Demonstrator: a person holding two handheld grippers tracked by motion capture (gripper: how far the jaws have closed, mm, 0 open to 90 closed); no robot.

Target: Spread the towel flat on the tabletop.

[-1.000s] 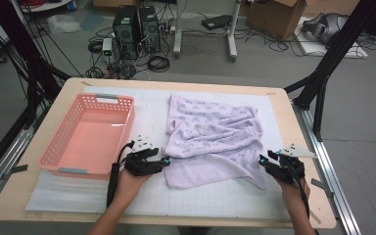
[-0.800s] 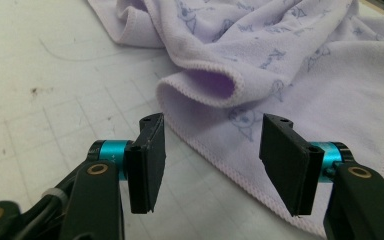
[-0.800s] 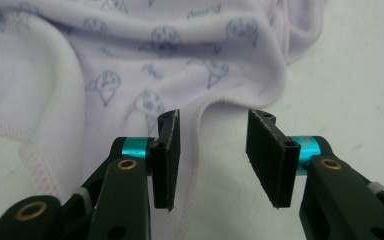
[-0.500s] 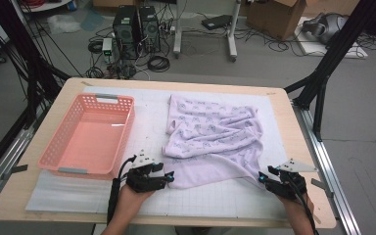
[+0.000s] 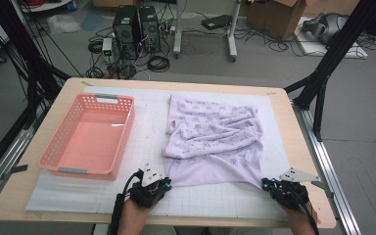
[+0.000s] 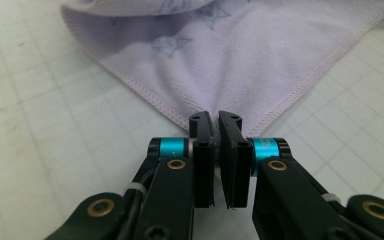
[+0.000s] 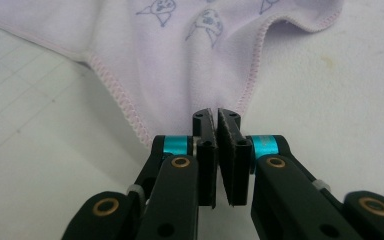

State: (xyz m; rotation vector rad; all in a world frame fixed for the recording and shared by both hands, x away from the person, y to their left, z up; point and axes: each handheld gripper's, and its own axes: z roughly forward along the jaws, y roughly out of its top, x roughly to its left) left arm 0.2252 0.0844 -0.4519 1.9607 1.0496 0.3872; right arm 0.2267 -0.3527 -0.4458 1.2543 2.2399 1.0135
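Soft, light lilac towel, limp and likely to sag. Best held at the near hemmed corners, where left gripper and right gripper have just closed, pinching cloth.

We see a basket at the table's left, a towel lying to its right, both on a mat.

Each gripper has two flat black jaws, bright blue collars, brass-coloured rivets and black linkage arms. A grey three-cornered plate tops each body, and a black cable trails back.
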